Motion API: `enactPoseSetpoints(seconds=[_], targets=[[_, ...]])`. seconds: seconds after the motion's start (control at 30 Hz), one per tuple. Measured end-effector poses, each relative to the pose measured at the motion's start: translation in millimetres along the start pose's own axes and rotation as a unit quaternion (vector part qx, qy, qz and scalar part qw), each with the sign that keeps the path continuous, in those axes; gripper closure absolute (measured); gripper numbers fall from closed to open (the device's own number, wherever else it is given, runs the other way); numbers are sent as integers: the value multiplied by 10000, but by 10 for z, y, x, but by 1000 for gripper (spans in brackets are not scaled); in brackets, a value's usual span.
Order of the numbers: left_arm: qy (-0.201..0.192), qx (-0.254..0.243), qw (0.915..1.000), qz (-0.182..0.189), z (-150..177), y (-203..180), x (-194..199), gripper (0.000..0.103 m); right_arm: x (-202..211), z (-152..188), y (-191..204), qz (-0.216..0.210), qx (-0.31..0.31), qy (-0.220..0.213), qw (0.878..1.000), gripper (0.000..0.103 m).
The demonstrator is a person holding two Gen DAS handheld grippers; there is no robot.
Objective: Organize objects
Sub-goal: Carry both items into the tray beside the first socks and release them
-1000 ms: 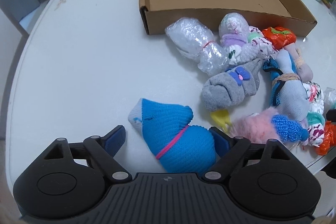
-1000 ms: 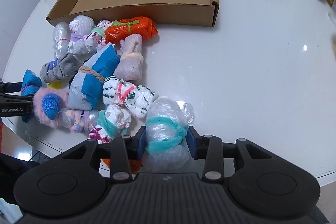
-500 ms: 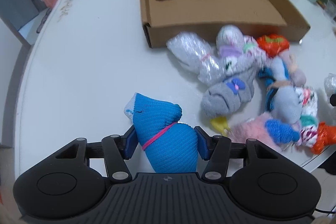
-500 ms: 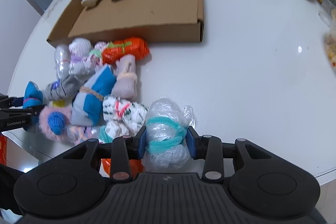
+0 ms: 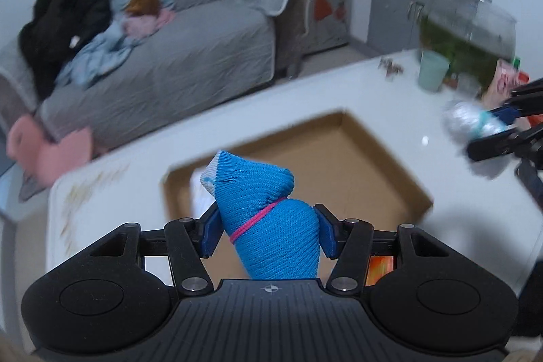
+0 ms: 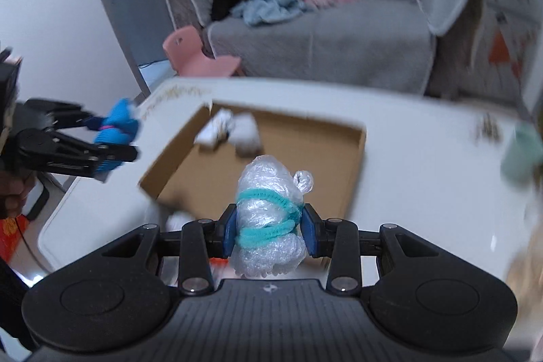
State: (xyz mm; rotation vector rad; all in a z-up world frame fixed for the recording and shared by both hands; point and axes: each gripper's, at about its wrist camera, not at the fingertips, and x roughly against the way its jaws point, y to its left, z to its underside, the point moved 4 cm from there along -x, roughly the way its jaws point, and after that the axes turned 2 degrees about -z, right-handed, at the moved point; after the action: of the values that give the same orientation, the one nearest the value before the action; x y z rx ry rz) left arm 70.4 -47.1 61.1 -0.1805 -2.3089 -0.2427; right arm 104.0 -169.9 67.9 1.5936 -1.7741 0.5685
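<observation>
The left gripper [image 5: 266, 234] is clamping a bright blue knitted sock bundle tied with a thin pink band [image 5: 268, 219], its blue pads pressing on both sides of the bundle. The bundle is standing upright between the fingers, its pale grey toe tip pointing up and away, and it is hanging in the air above the near left part of the shallow brown cardboard tray [image 5: 366, 158]. That tray is lying on the white round table [image 5: 373, 83].

The right gripper [image 6: 268, 228] is squeezing a clear crinkled plastic-wrapped bundle bound with a teal fuzzy cord [image 6: 268, 219], the blue pads closed against its sides. This bundle is also being held clear of the table, over the near edge of the cardboard tray [image 6: 305, 151]. In the right wrist view, two small pale sock rolls [image 6: 227, 131] are lying in the far left corner of the tray, though blur is hiding their detail. The left gripper [image 6: 112, 141] with its blue bundle [image 6: 117, 126] is showing just to the left of the tray.

In the left wrist view, the right gripper [image 5: 502, 128] with its plastic bundle [image 5: 471, 124] is hovering to the right of the tray. A pale green cup [image 5: 432, 75] is standing on the table beyond the tray's far right corner. A grey sofa piled with clothes [image 5: 169, 50] is sitting behind the table, with a pink plastic chair [image 6: 198, 55] beside it.
</observation>
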Motion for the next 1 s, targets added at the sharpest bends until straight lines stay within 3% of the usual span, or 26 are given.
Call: enactPoseSetpoints(seconds=[0.1, 0.23, 0.57, 0.73, 1.0], targets=[[-109, -129, 9997, 158, -276, -129, -340, 41, -258, -322, -101, -62, 328, -59, 9994, 68], [39, -360, 9989, 306, -432, -205, -858, 41, -776, -545, -220, -200, 673, 57, 9975, 68], [568, -609, 9958, 369, -239, -198, -1729, 41, -1425, -602, -449, -158, 1254, 573, 9903, 68], [623, -646, 9952, 396, -178, -118, -1861, 41, -1705, -587, -461, -112, 1584, 810, 9840, 68], [609, -639, 9953, 387, -97, -79, -1966, 40, -1811, -516, -476, -172, 1832, 912, 9787, 68]])
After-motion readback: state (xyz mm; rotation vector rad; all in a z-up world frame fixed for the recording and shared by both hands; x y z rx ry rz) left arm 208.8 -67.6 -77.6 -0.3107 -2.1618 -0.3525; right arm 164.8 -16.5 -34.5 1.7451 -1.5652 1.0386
